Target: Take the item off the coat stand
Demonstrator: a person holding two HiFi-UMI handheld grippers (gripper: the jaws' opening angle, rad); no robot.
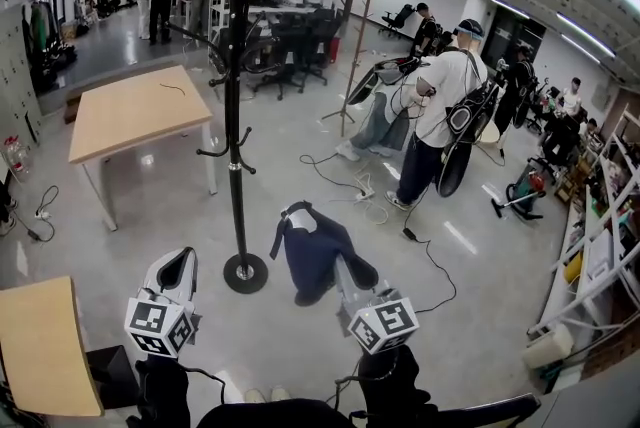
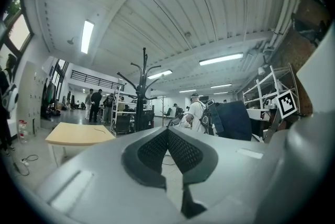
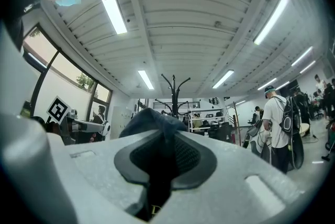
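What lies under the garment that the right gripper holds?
Only bare floor shows around the garment. The patch beneath it is covered, and so are the fingertips of the right gripper pinching it.

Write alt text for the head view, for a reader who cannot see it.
The right gripper holds a navy jacket, clear of the black coat stand. The left gripper, empty, hovers near the stand's base.

Jacket (image 1: 315, 254) (navy) in right hand-held gripper (image 1: 342, 268)
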